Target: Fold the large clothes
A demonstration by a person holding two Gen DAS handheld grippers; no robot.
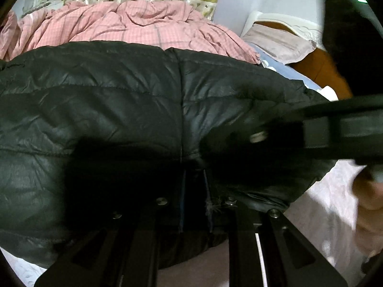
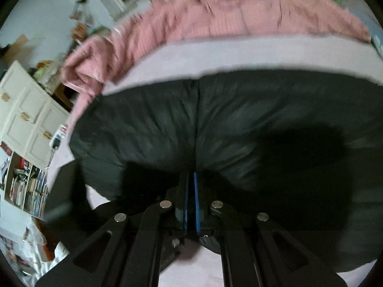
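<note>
At the bottom of both frames the grippers press down toward a black puffer jacket (image 1: 107,110) spread on a pale bed sheet (image 2: 167,57). In the left wrist view the left gripper (image 1: 194,179) has its jaws nearly together, a pinch of the jacket's hem seemingly caught between the blue pads, though deep shadow makes that hard to confirm. In the right wrist view the right gripper (image 2: 191,191) has its jaws closed to a sliver right at the jacket's near edge; whether any fabric sits between them I cannot tell.

My guess is that the jacket will handle light and lofty, soft all through, with a slick shell that slides out of a shallow pinch. Hems and stitched seams look like the best places to take hold, since the puffed panels would squash and slip.

Farther back, a rumpled pink quilt (image 1: 134,26) lies beyond the jacket. Only the left view shows the other gripper reaching in from the right edge, a hand (image 1: 368,196) and a pillow (image 1: 282,43). Only the right view, blurred, shows a white cabinet (image 2: 26,114) and a bookshelf (image 2: 26,186) at left.
</note>
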